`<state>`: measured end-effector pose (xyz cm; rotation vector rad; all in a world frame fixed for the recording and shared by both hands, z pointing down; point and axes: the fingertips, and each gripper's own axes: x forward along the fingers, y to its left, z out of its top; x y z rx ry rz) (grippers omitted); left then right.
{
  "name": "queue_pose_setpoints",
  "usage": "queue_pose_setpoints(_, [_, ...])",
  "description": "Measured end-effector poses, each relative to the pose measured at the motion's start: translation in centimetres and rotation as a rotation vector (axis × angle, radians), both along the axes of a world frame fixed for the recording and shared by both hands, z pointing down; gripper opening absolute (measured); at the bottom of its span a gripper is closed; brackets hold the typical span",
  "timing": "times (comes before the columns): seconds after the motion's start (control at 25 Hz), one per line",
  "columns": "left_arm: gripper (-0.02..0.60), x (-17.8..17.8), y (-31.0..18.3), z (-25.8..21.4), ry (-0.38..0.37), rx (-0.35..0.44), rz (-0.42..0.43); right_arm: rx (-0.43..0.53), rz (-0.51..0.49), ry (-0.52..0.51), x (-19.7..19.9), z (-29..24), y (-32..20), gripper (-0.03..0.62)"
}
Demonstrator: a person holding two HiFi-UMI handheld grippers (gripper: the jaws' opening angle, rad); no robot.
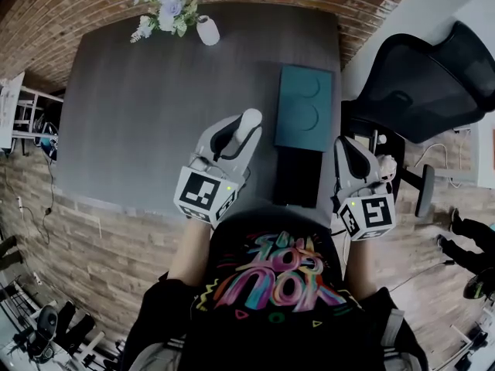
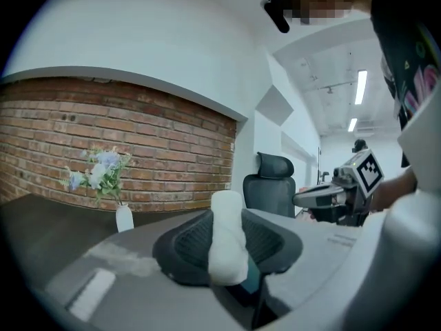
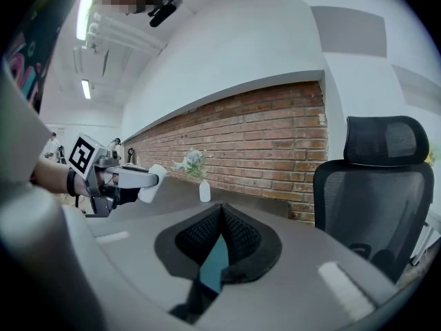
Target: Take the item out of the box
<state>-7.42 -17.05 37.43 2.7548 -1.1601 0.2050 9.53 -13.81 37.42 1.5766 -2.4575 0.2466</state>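
Observation:
A white cylindrical item (image 1: 249,122) is clamped between the pads of my left gripper (image 1: 236,135), held in the air above the dark table (image 1: 139,130), left of the box. In the left gripper view the item (image 2: 227,233) stands upright between the two jaws. The box lies open at the table's right side: a teal part (image 1: 303,107) with two round hollows, and a black part (image 1: 298,178) nearer me. My right gripper (image 1: 346,149) hovers just right of the box, its fingertips (image 3: 220,212) touching and nothing held; teal shows through the gap behind them.
A small white vase (image 1: 207,31) with pale flowers (image 1: 166,6) stands at the table's far edge by the brick wall. A black office chair (image 1: 433,76) sits right of the table. Shelving and cables line the floor at the left.

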Motion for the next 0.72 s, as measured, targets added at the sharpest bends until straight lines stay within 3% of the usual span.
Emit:
queue_pose_setpoints(0.28, [0.127, -1.5, 1.0, 0.3, 0.077, -0.037, -0.04, 0.001, 0.005, -0.006, 0.0, 0.0, 0.1, 0.0])
queue_pose_setpoints(0.72, [0.127, -1.8, 1.6, 0.3, 0.106, -0.05, -0.044, 0.002, -0.031, 0.004, -0.5, -0.2, 0.4, 0.0])
